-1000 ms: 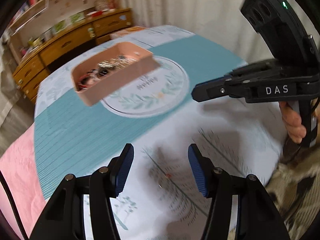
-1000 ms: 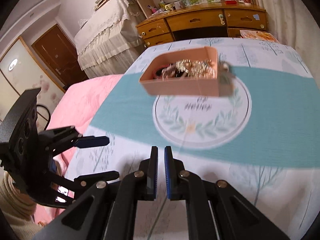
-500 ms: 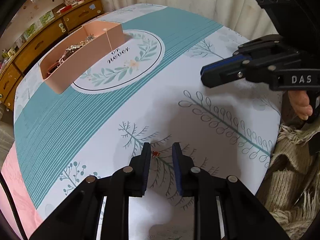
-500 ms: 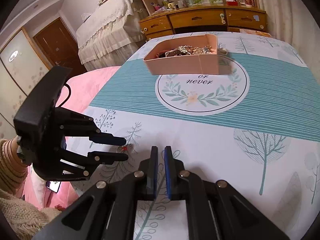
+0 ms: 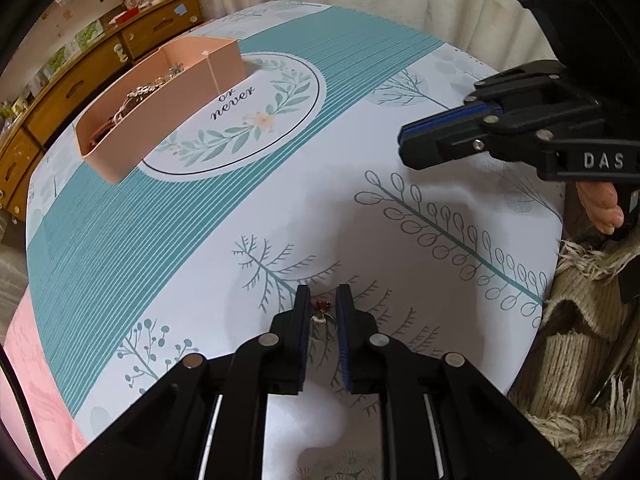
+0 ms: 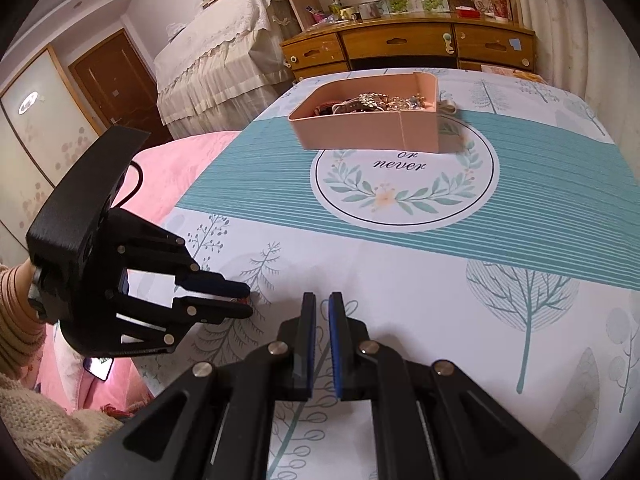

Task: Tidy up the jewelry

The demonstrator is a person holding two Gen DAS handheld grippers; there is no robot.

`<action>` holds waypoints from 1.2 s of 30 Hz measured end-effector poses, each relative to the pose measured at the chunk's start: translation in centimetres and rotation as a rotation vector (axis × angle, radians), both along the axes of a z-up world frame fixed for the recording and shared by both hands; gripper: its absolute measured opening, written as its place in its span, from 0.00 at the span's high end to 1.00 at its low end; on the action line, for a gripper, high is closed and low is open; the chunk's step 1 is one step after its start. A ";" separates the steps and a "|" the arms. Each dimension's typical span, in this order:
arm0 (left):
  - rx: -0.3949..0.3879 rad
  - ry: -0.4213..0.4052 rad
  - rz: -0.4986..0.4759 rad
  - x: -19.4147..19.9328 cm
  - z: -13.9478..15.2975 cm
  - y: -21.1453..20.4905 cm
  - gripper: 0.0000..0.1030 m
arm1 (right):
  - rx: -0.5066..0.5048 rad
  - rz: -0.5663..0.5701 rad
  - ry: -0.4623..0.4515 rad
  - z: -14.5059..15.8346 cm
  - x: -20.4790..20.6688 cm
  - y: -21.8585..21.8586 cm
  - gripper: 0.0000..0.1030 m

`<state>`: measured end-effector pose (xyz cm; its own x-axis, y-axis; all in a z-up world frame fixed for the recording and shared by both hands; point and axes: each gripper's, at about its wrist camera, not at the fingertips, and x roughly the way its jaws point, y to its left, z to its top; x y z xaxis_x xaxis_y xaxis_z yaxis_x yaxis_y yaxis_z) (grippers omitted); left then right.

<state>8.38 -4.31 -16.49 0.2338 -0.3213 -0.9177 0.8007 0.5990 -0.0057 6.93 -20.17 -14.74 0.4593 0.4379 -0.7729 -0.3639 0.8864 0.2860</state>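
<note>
Between closing jaws, one earring

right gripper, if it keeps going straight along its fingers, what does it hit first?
Most likely the bare tablecloth just ahead of the right gripper, which is shut and empty. Nothing lies in that line; the pink tray sits much farther on. Depth is hard to judge.

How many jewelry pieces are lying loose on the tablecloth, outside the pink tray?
1: a small red-stoned piece between the left gripper's closing jaws, near the cloth's front edge. The rest sit heaped in the tray; the grippers could hide others.
</note>
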 end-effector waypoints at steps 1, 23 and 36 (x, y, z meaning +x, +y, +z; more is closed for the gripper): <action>0.005 -0.004 0.003 0.1 -0.1 -0.1 0.87 | -0.002 0.004 -0.004 0.1 -0.1 0.1 0.94; -0.015 -0.033 0.039 0.3 0.5 -0.1 0.95 | 0.015 -0.005 -0.007 -0.1 -0.4 -0.1 0.94; -0.089 -0.123 0.208 7.0 7.5 0.8 0.95 | 0.116 -0.039 -0.007 3.5 4.9 -0.9 0.94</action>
<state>15.40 -3.52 -8.97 0.4118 -0.3329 -0.8483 0.6579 0.7527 0.0239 11.79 -21.09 -11.23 0.4824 0.5063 -0.7148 -0.3324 0.8608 0.3854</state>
